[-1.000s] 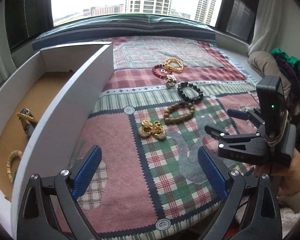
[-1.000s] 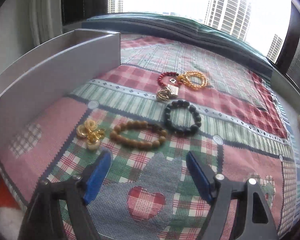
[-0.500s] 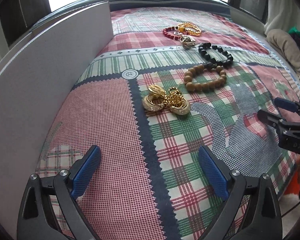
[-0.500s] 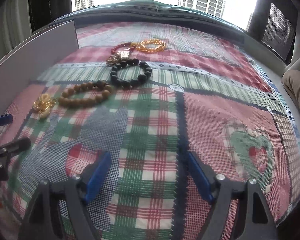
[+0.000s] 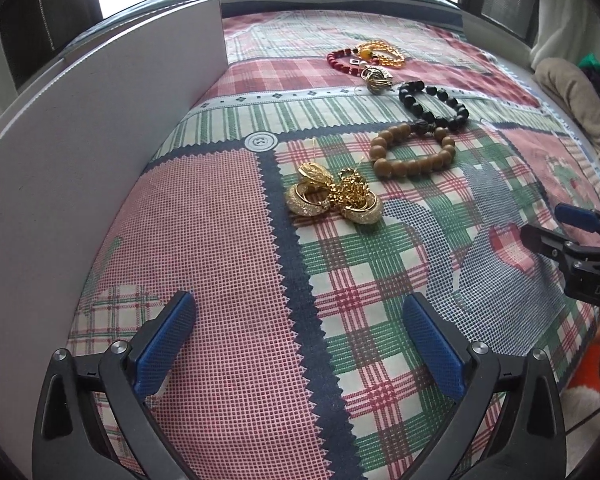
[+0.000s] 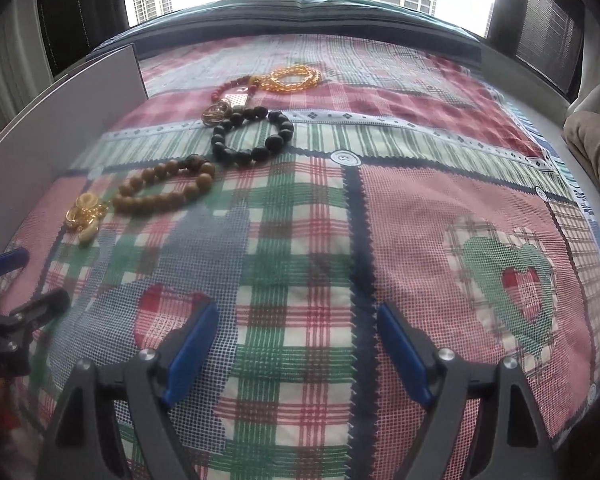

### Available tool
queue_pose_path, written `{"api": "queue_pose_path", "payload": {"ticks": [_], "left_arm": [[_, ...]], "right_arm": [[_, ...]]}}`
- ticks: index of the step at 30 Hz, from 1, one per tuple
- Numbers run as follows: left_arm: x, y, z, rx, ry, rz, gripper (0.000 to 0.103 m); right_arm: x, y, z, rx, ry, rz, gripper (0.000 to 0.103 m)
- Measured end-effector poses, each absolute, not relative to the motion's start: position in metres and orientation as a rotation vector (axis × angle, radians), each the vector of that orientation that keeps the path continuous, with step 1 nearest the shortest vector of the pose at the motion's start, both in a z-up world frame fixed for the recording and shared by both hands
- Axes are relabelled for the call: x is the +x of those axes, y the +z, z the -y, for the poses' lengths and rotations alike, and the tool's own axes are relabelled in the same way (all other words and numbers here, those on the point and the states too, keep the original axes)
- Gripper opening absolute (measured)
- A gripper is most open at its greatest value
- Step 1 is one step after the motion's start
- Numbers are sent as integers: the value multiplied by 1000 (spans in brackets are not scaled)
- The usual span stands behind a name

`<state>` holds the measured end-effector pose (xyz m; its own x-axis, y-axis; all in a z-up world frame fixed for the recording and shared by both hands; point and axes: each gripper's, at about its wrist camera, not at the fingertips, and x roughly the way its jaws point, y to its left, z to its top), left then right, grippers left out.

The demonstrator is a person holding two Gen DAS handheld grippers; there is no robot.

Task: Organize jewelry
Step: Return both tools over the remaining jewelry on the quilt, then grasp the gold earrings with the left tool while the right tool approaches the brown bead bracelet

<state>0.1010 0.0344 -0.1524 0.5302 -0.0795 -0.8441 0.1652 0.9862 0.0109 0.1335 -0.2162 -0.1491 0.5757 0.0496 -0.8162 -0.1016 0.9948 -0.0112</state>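
Both hand-held grippers, left [image 5: 300, 344] and right [image 6: 296, 350], spread wide and empty, have dropped nearer the patchwork cloth [image 5: 228, 248].

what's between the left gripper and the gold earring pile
Nothing but bare patchwork cloth. In the left wrist view, the open left gripper faces the gold earring pile with only fabric between them.

White letters "DAS" on the right tool's [image 5: 556, 226] black body, cut off at frame edge
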Motion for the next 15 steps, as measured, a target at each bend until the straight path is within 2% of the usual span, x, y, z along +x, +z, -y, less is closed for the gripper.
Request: {"api": "queue_pose_path", "payload": {"ticks": [10, 15], "left_arm": [[105, -149, -37, 100, -182, -1063, 102], [106, -127, -50, 46, -226, -1072, 102]], "right_arm": [[129, -149, 217, -72, 121, -986, 86], [127, -149, 217, -83, 136, -975, 86]]}}
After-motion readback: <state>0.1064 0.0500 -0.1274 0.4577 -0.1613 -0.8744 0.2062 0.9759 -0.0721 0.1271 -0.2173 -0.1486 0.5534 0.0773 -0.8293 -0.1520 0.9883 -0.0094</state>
